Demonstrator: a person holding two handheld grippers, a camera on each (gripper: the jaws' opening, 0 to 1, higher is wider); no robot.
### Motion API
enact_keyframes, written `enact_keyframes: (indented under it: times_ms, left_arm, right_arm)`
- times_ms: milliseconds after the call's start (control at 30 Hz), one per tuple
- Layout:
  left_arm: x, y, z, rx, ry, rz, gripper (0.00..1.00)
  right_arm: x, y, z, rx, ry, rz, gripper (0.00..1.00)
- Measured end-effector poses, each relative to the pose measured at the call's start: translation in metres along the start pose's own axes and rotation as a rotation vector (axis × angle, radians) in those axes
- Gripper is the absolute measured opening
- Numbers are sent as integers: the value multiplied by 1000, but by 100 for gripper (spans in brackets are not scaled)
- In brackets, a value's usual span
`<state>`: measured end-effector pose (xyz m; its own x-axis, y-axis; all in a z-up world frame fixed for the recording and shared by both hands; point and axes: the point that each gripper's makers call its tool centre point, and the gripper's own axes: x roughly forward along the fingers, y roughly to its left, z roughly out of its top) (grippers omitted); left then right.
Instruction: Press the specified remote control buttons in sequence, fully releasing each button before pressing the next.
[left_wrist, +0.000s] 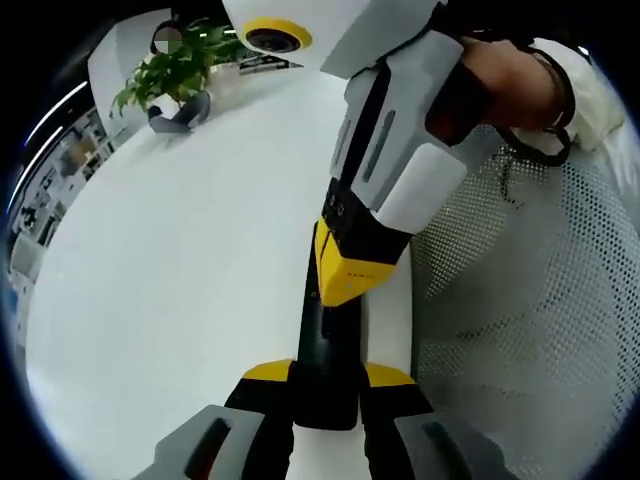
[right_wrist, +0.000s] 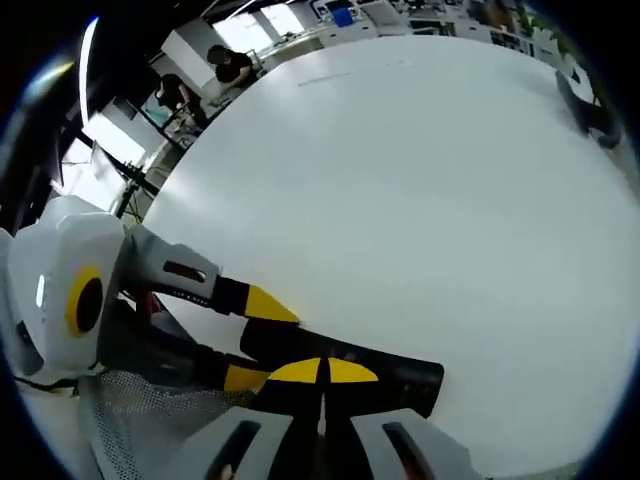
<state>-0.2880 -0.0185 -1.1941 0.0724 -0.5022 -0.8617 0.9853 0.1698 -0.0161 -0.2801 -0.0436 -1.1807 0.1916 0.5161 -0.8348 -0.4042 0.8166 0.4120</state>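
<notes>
Two tools on one black remote control (left_wrist: 328, 360), which lies at the near edge of the white worktop (left_wrist: 170, 270). My left tool (left_wrist: 327, 405) grips the remote's near end, yellow tips clamped on either side of the body. In the right gripper view my right tool (right_wrist: 322, 372) has its yellow tips closed together, nothing between them, and sits on top of the remote (right_wrist: 395, 375), so I judge a press is in hand (which button, I cannot tell; the keys are hidden). The right tool (left_wrist: 345, 275) comes in from above, tip on the remote's upper face. Next move calls for a clean lift straight off, full release, then shifting to the following key while the left hold stays steady. A potted plant (left_wrist: 175, 70) stands at the far side.
</notes>
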Motion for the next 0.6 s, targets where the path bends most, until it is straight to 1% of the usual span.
enact_keyframes:
  times_ms: [233, 300, 400, 600]
  left_arm:
    - [0, 0, 0, 4, 3, -1, 24]
    - [0, 0, 0, 5, 4, -1, 24]
    - [0, 0, 0, 4, 3, -1, 24]
    - [0, 0, 0, 5, 2, -2, 24]
  right_arm:
    - [1, -1, -1, 5, 9, 10, 0]
    - [2, 0, -1, -18, 19, 2, 0]
    - [2, 0, -1, -30, 28, -9, 0]
    - [2, -1, -1, -16, 17, -8, 0]
